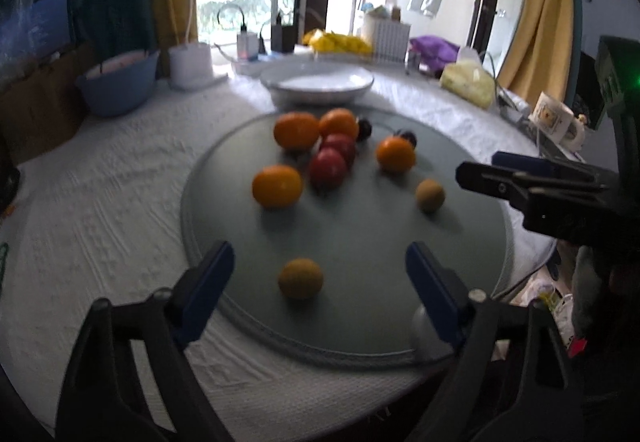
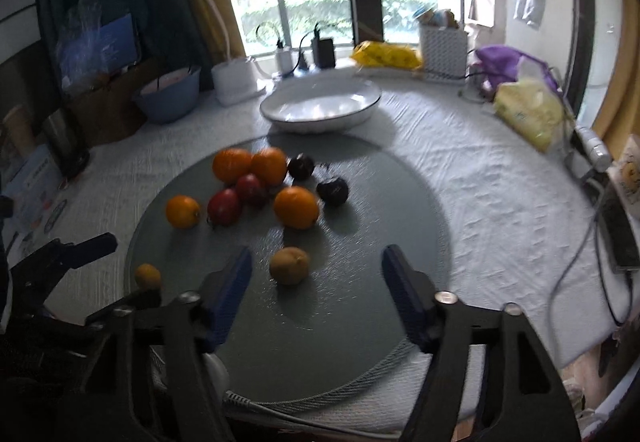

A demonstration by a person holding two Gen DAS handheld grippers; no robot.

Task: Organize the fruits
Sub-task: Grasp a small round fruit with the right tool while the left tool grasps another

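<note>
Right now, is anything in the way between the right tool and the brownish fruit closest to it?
No, nothing visible is. The right tool is open, and the brownish fruit lies just ahead between its fingers on the bare glass turntable. The oranges and red fruits lie farther back, behind it.

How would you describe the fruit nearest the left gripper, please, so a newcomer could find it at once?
Start at the round glass disc on the white tablecloth. The fruit cluster sits toward its far side; come to the near edge, where one brownish-yellow fruit lies alone before the open left gripper. It is duller than the oranges and touches nothing.
</note>
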